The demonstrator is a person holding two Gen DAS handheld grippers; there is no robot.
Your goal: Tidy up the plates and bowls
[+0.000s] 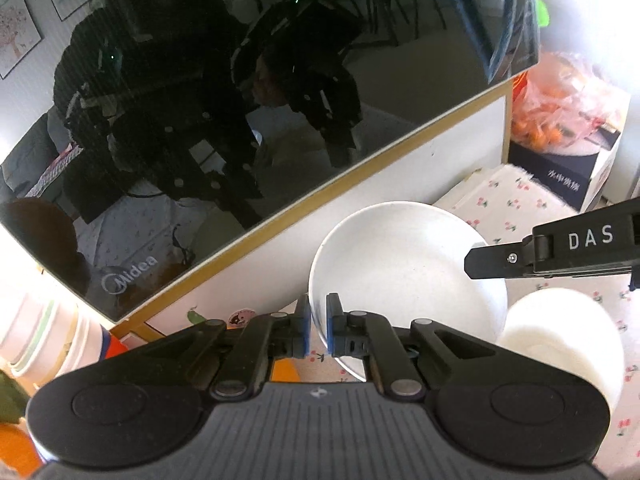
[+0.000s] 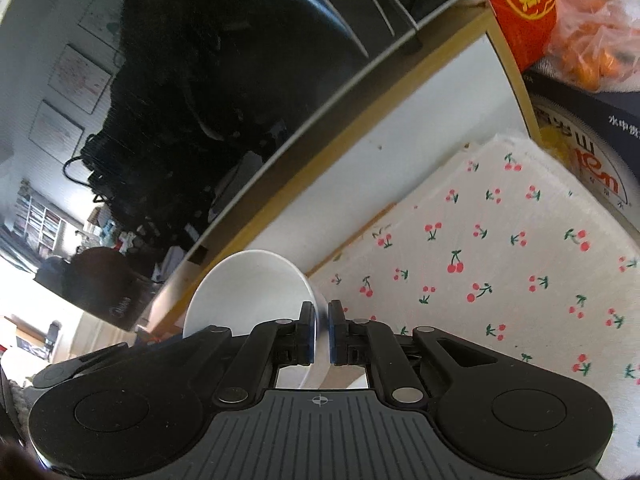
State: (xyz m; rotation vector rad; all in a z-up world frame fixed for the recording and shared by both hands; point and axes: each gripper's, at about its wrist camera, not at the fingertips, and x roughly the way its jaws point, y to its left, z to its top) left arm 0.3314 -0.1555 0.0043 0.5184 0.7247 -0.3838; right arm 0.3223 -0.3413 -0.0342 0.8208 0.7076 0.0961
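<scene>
Two hand-held grippers, each clamped on a bowl rim. The left gripper (image 1: 318, 330) pinches the near rim of one white bowl (image 1: 408, 264), tilted, lifted over the cherry-print cloth (image 1: 516, 204). A second white bowl (image 1: 560, 344) sits just right of it. The right gripper (image 2: 320, 334) grips another white bowl's (image 2: 248, 292) rim. One black appliance (image 1: 240, 100) stands ahead.

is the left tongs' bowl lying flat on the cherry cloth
No, the left tongs are clamped on the rim of the white bowl, which is tilted up on edge above the cherry cloth.

Two close wrist views, downward
</scene>
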